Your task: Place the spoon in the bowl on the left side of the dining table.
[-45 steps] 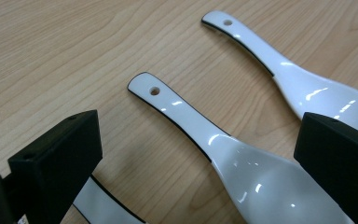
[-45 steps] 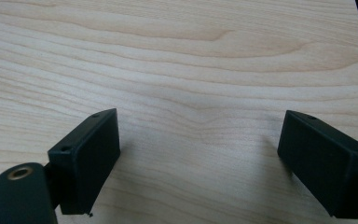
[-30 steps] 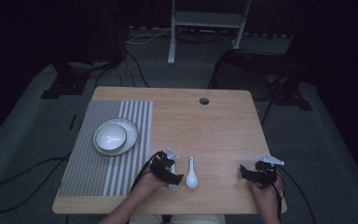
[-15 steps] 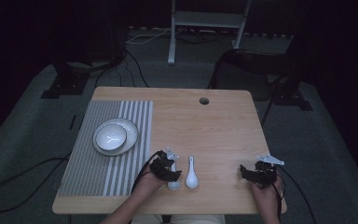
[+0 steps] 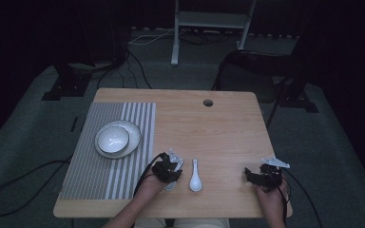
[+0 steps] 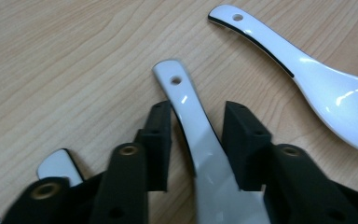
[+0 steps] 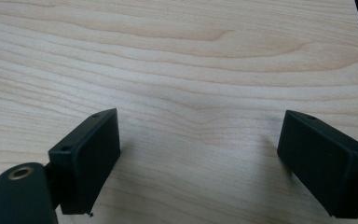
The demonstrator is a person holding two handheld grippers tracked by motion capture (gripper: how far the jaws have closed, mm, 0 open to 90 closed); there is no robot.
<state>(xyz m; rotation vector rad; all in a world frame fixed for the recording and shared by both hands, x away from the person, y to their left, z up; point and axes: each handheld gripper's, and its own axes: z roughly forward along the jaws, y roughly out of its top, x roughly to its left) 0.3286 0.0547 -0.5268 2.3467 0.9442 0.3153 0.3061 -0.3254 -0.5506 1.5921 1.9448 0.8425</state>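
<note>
Spoon handle (image 6: pixel 193 126) lies between the fingers (image 6: pixel 156 140) of the left gripper (image 6: pixel 196 140), whose jaws have just been closing around it; a sliver of gap shows on either side, so the pads do not look pressed on yet. Straddling the narrow handle gives a firmer pinch than the rounded bowl. Just beyond the right-hand finger lies a second spoon (image 6: pixel 317 79), untouched. Farther off, the right gripper (image 7: pixel 198 158) hangs wide open and empty above bare table (image 7: pixel 191 60), seemingly waiting. Farthest, bowl (image 5: pixel 113 138) sits on striped mat (image 5: pixel 90 175).
</note>
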